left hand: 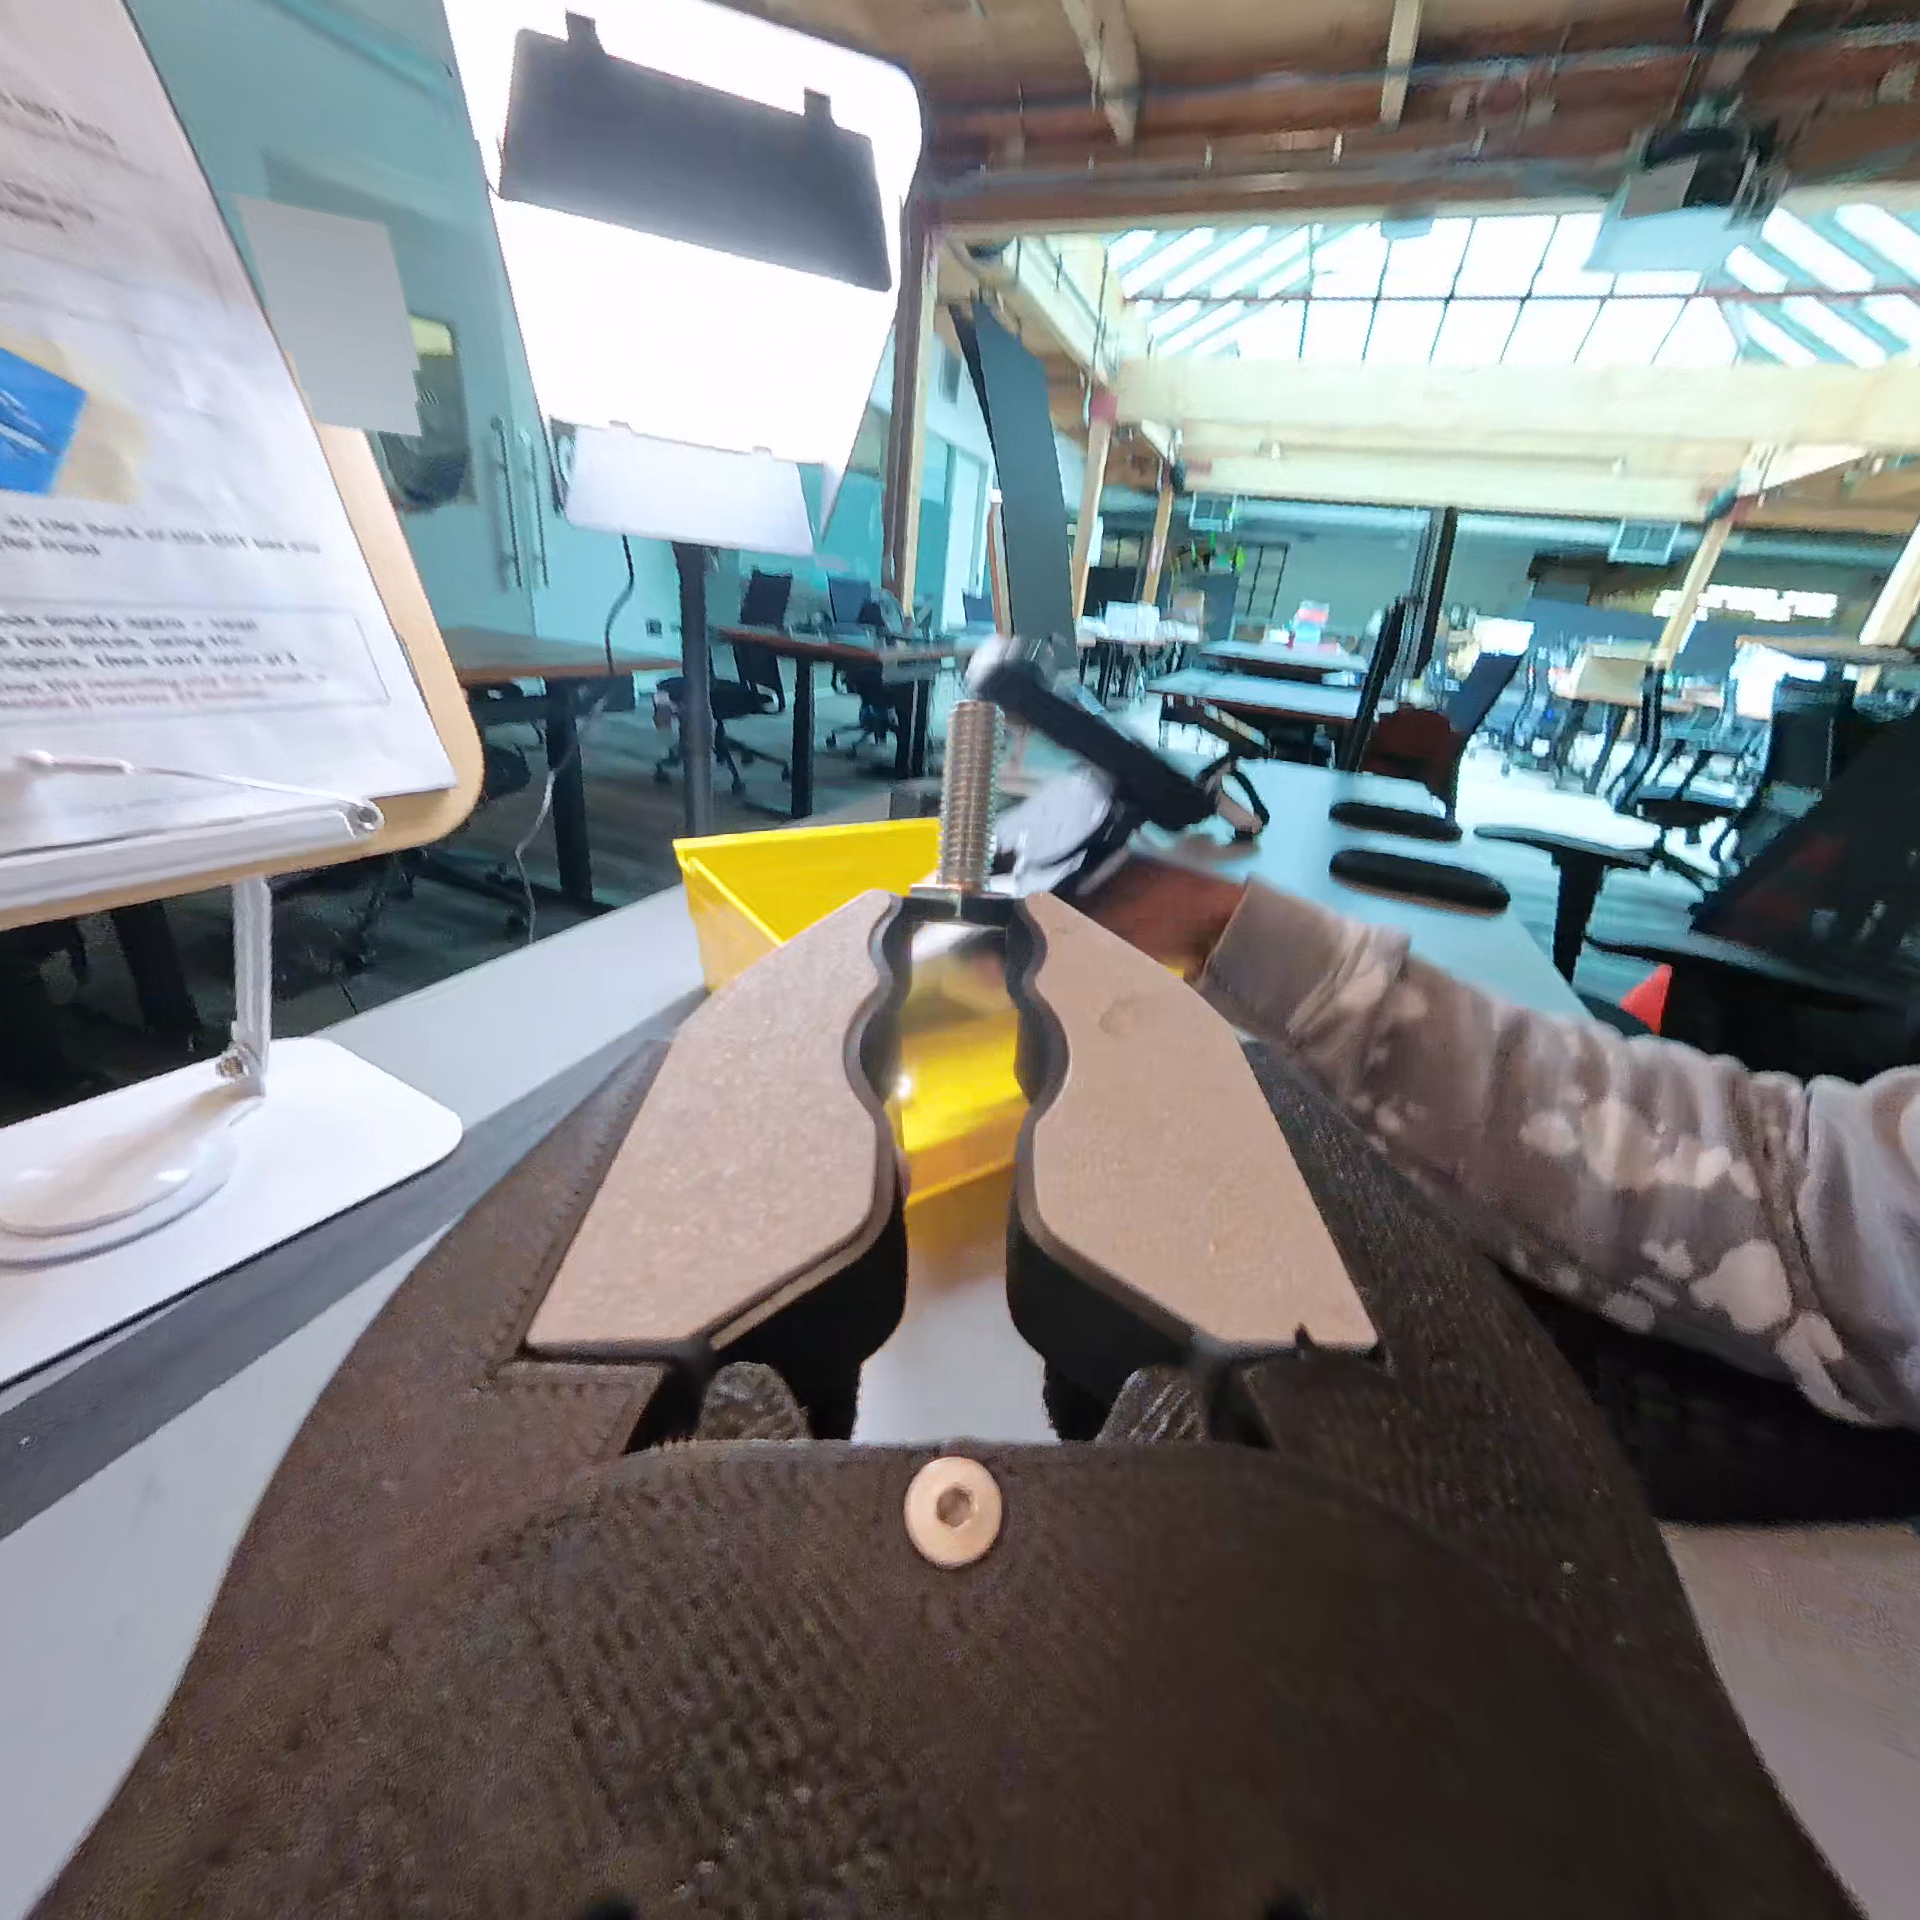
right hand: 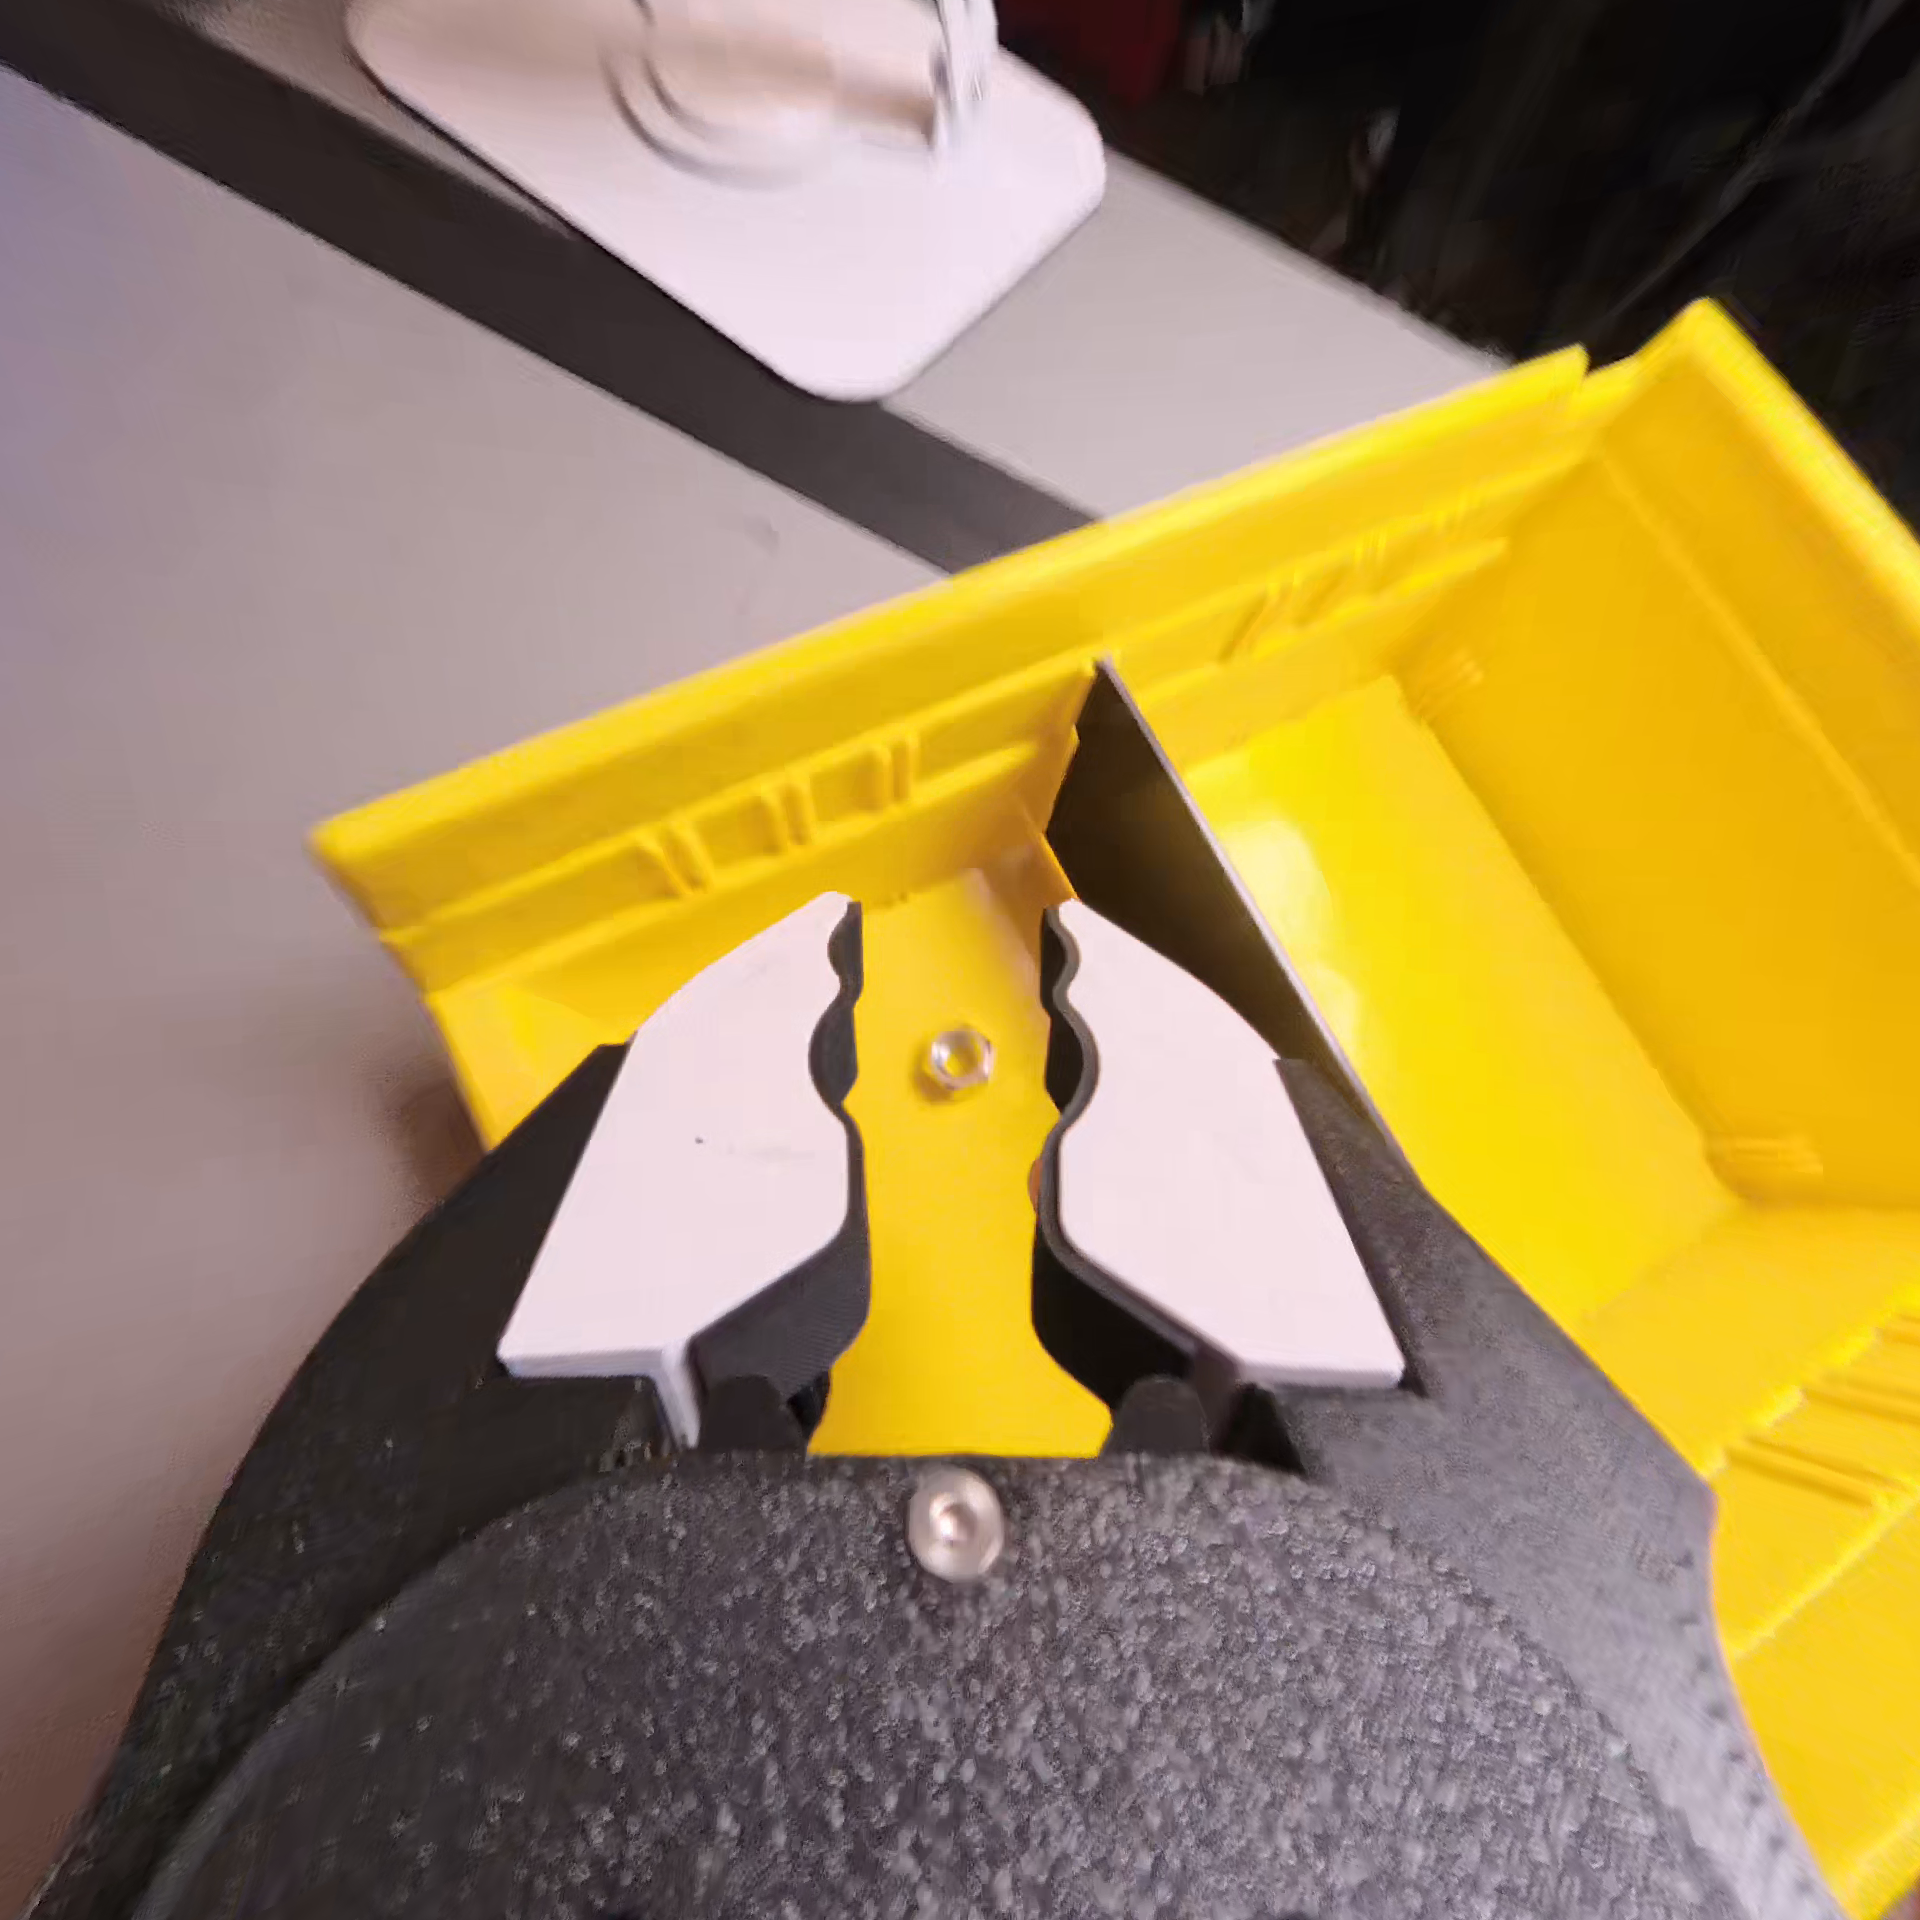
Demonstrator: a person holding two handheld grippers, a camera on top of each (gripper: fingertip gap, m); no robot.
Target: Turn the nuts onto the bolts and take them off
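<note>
So the bolt (left hand: 968,792) stood upright with its head pinched in the left tongs (left hand: 961,914), threads bare, above the yellow bin (left hand: 790,883) on the grey worktop (left hand: 499,1029). One small nut (right hand: 953,1058) lay flat on the bin floor, right between the fingers of the right tongs (right hand: 951,940), which were parted and gripped nothing. A black divider (right hand: 1143,852) stood just beside them.

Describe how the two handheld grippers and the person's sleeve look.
Both the left gripper and the right gripper have a black, rough-textured body, flat pale grey finger plates with wavy black inner edges, and a silver screw centred behind the fingers. The sleeve is grey with whitish mottled blotches. No cables show.
</note>
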